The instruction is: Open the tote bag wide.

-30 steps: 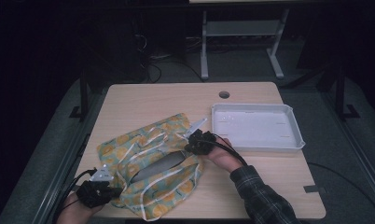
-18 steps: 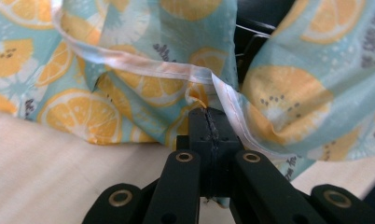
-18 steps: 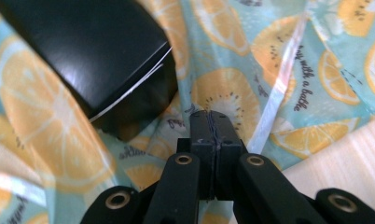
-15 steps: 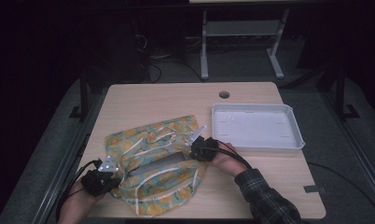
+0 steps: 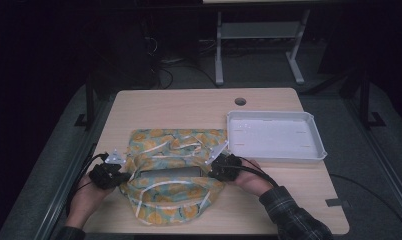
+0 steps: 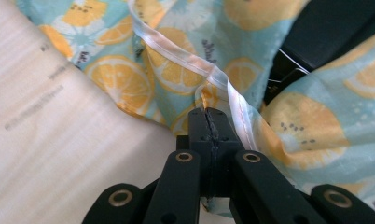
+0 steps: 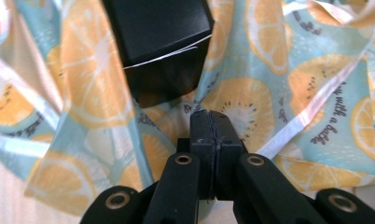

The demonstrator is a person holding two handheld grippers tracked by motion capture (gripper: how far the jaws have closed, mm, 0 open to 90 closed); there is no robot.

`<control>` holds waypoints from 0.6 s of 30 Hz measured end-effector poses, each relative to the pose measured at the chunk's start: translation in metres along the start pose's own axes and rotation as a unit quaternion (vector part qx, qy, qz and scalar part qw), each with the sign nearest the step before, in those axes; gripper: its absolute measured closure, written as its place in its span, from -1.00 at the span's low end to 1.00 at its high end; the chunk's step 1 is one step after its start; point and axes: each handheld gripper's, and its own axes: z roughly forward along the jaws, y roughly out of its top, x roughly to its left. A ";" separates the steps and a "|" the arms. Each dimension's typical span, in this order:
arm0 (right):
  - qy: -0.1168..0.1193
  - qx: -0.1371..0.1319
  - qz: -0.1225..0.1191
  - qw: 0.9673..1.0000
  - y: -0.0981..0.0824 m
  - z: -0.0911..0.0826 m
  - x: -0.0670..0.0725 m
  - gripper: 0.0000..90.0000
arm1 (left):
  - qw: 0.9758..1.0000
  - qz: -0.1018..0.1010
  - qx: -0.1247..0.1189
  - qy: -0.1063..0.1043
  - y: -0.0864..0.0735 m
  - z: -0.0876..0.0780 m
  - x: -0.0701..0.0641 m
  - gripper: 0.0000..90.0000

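1. High view. I hold the lemon-print cloth (image 5: 171, 172) at two opposite edges: my left gripper (image 5: 120, 172) at its left edge, my right gripper (image 5: 215, 170) at its right edge. The cloth lies on the near half of the table (image 5: 189, 102), just left of the white tray (image 5: 274, 135) and apart from it. A flat dark object (image 5: 169, 173) lies in the fold between my grippers. I judge the step in hand to be wrapping or covering this dark object with the cloth.

2. Left gripper view. My jaws are clenched; the pads meet with only thin fabric between them. They pinch the cloth (image 6: 176, 70) at its hem, beside the white trim tape (image 6: 195, 70). A corner of the dark object (image 6: 325, 32) shows at upper right, partly under the cloth. Bare tabletop (image 6: 50, 140) lies to the left.

3. Right gripper view. My jaws are likewise clenched on a fold of the cloth (image 7: 251, 107). The dark object, a black box (image 7: 157, 46), sits just beyond the jaw tips, with cloth around its sides. I cannot tell whether the tips touch it.

4. Next move, as I judge it. Keep both grips closed and carry the two edges together over the box. Both hands need to move evenly, or the thin fabric may slip from the pads or drag the box aside.
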 end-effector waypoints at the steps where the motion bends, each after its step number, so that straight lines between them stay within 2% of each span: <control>1: -0.001 0.003 0.000 1.000 0.000 -0.001 0.002 0.97 | 1.000 0.000 -0.001 -0.002 0.001 0.001 0.002 1.00; 4: 0.002 0.000 0.000 1.000 0.000 -0.001 0.004 0.96 | 1.000 -0.008 -0.007 -0.008 0.001 0.003 0.005 0.99; 6: 0.003 -0.002 0.000 1.000 0.000 -0.002 0.004 0.88 | 1.000 -0.014 -0.017 -0.008 -0.001 -0.001 0.004 0.94; 10: 0.010 -0.020 0.011 1.000 0.002 -0.010 0.003 0.66 | 0.998 -0.033 -0.046 -0.004 -0.006 -0.020 0.002 0.62; 14: 0.015 -0.048 0.026 0.998 0.004 -0.025 0.000 0.46 | 0.995 -0.042 -0.091 -0.006 -0.012 -0.046 -0.006 0.33; 18: 0.024 -0.080 0.035 0.996 0.004 -0.040 0.002 0.41 | 0.991 -0.028 -0.128 -0.011 -0.007 -0.066 -0.018 0.32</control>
